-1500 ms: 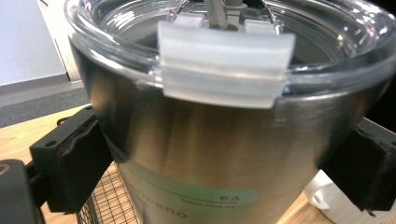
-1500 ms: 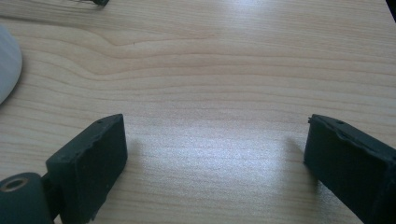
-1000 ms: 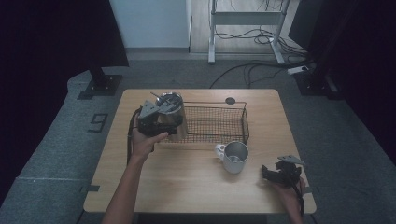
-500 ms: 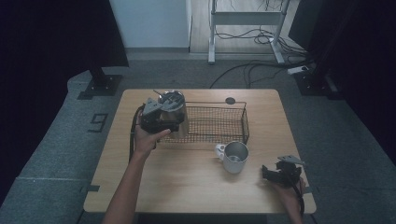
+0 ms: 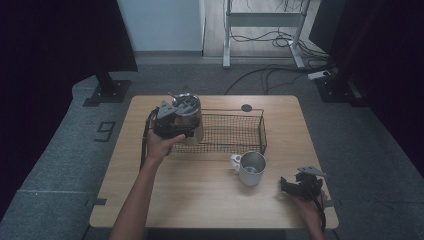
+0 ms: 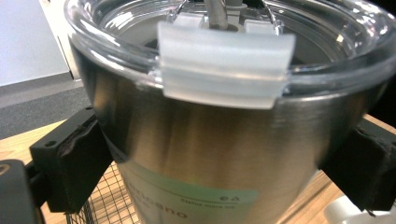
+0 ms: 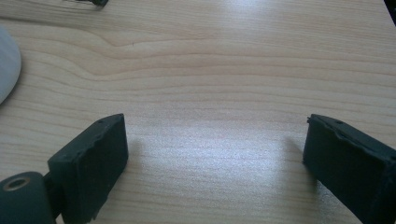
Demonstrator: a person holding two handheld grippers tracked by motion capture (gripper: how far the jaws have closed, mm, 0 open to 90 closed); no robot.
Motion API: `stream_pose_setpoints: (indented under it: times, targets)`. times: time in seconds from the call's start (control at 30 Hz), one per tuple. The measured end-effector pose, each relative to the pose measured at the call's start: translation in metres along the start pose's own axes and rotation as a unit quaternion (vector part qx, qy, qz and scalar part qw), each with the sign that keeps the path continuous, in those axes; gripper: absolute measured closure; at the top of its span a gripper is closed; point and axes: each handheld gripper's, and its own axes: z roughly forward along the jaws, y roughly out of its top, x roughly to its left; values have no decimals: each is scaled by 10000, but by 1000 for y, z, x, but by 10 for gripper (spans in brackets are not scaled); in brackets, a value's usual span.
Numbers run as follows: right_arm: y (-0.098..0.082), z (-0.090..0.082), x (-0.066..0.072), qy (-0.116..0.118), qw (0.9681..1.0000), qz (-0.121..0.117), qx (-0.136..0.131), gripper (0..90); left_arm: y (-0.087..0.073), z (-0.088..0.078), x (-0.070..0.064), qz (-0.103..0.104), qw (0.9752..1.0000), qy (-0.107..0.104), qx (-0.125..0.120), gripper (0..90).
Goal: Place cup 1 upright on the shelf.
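- Right, your left gripper (image 5: 176,122) is clamped on the steel tumbler (image 5: 189,117); in the left gripper view both black pads press its sides just under the rim.
- The tumbler (image 6: 219,154) carries a clear plastic lid (image 6: 224,60) with a flip tab facing the camera, and a pale green label low on its body.
- From the high view you hold the tumbler at the left end of the wire basket (image 5: 235,134), roughly upright. Can't tell whether its base touches the basket floor or hangs above it.
- The basket sits at the back middle of the wooden table (image 5: 200,195), long side across.
- A metal mug (image 5: 250,168) with a white handle stands on the table just in front of the basket's right end, apart from both grippers.
- Your right gripper (image 5: 300,186) rests low at the front right corner of the table, well apart from the mug.
- Its jaws stand apart with nothing between them; the right gripper view shows bare wood (image 7: 210,93) in the gap and a white curved edge at the far left.
- A small dark disc (image 5: 246,107) lies on the table behind the basket.
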Motion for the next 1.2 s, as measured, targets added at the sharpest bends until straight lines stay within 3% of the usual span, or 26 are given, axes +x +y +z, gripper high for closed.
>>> stream_pose_setpoints:
  times: [0.7,1.2]
  targets:
    - [0,0,0,-1,10000,2,1,65,6,18,5,-3,10000,51,42,43]
    - [0,0,0,-8,10000,6,-3,69,3,34,14,-79,9998,99,167,43]
